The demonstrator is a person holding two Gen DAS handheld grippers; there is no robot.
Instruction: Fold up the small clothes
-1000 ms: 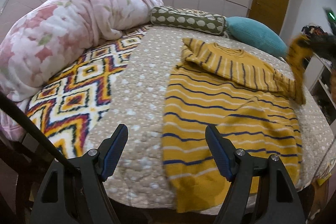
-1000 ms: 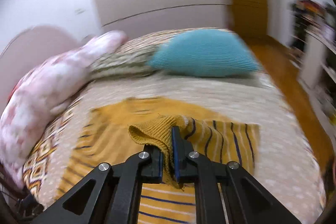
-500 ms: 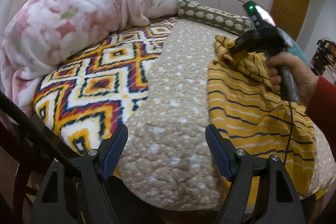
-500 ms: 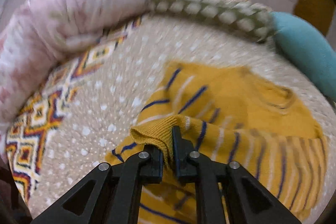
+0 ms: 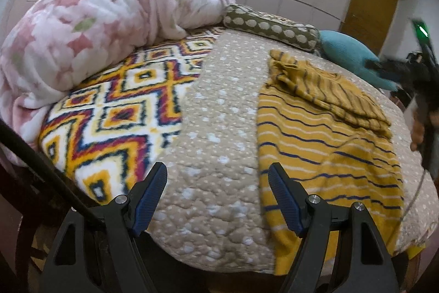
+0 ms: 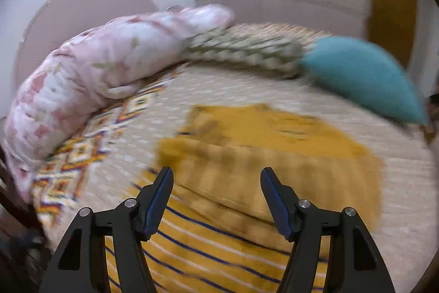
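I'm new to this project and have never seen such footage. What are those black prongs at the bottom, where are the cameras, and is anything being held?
The prongs are two hand-held grippers a person carries, each with a fisheye camera looking along its fingers. One picture comes from the left gripper, the other from the right gripper. Both look at a bed where a yellow striped sweater lies, a sleeve folded across it. Beyond are a pink floral blanket and a teal pillow. Nothing is held: both stand open, and the right one's jaws have just been opening, with nothing between them.
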